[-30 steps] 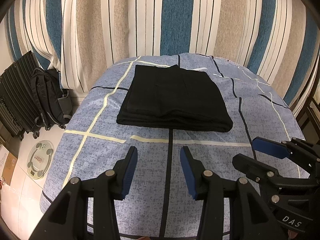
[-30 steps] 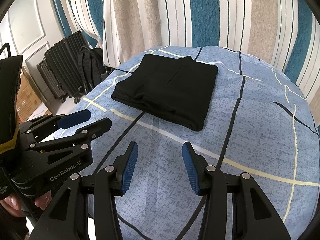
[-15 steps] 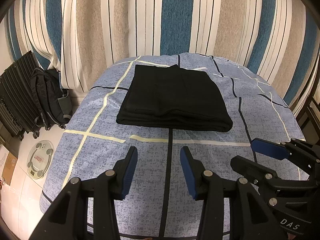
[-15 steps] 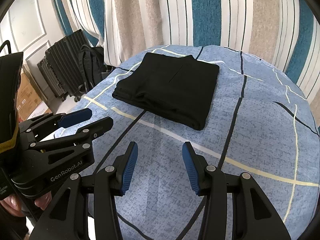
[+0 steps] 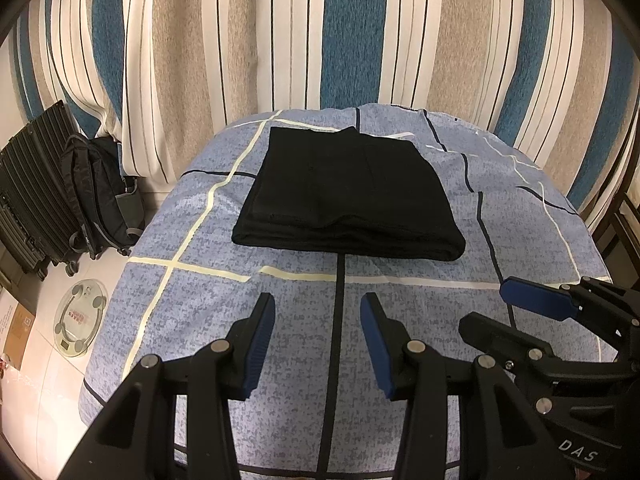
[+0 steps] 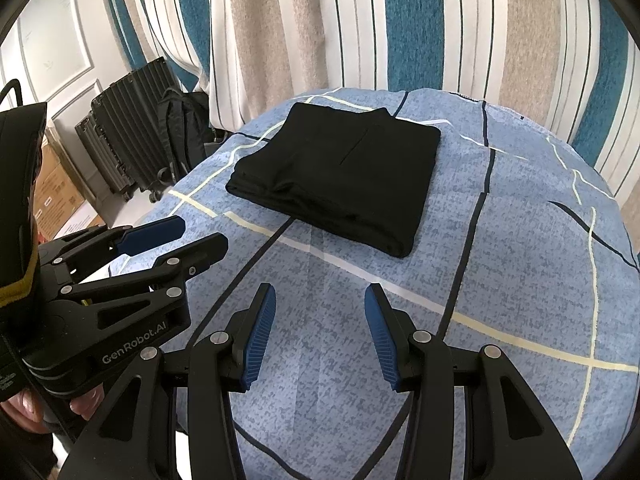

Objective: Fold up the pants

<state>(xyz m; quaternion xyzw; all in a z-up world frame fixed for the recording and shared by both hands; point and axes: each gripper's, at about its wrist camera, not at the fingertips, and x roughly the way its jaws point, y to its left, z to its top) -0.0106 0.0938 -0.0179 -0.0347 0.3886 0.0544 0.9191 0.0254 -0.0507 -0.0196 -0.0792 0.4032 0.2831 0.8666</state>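
On the blue checked bed (image 5: 192,304) before the striped curtain (image 5: 360,32), the pants (image 5: 348,196) lay folded square and well clear of your left gripper (image 5: 318,322) and right gripper (image 6: 320,316), both parted and empty; folding looked complete, only withdrawal due.
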